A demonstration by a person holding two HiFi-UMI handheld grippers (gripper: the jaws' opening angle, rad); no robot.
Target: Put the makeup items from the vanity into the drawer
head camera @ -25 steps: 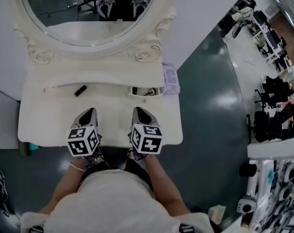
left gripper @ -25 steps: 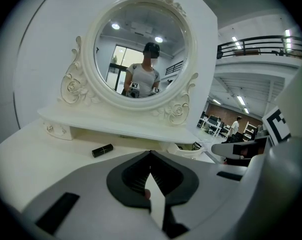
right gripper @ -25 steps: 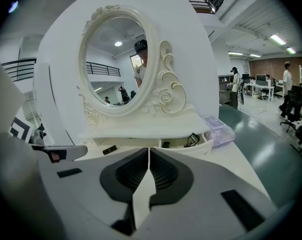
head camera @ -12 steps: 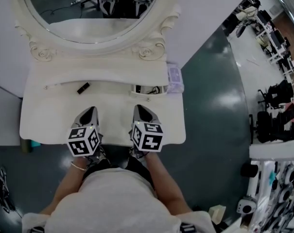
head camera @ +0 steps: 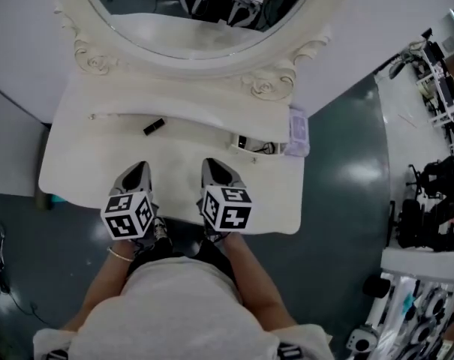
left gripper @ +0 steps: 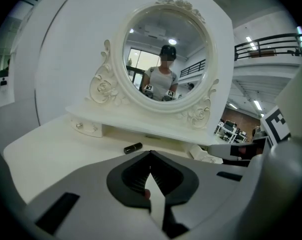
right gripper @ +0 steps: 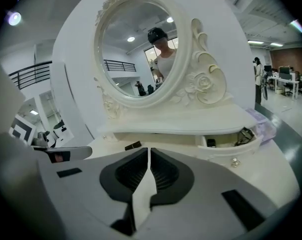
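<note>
Grey and two-jawed, my left gripper (head camera: 140, 172) with its black-and-white marker cube has its jaws pressed together, and nothing is between them. My right gripper (head camera: 214, 169) looks just the same: jaws closed tight, holding nothing. They are closed because I have nothing to carry right now. I will have to open one before it can pick anything up.

I hold both grippers low and side by side in front of the small white open drawer (head camera: 257, 145). They point at it and at the things near it, so I can see what is left to move.

The drawer is pulled out so things can drop in from above. Some dark things lie inside it, so I think part of the job is done.

One small black makeup tube (head camera: 154, 126) lies flat on the white vanity top (head camera: 84, 175), off to the left of the drawer. It has bare table all around it, so jaws can come at it from either side. It is nearer my left gripper than my right one, so I think the left one should get it.

A pale purple pack (head camera: 298, 132) sits just to the right of the drawer. I cannot tell if it is makeup.

The big oval mirror with a curly white frame (head camera: 189, 21) stands behind the drawer.
</note>
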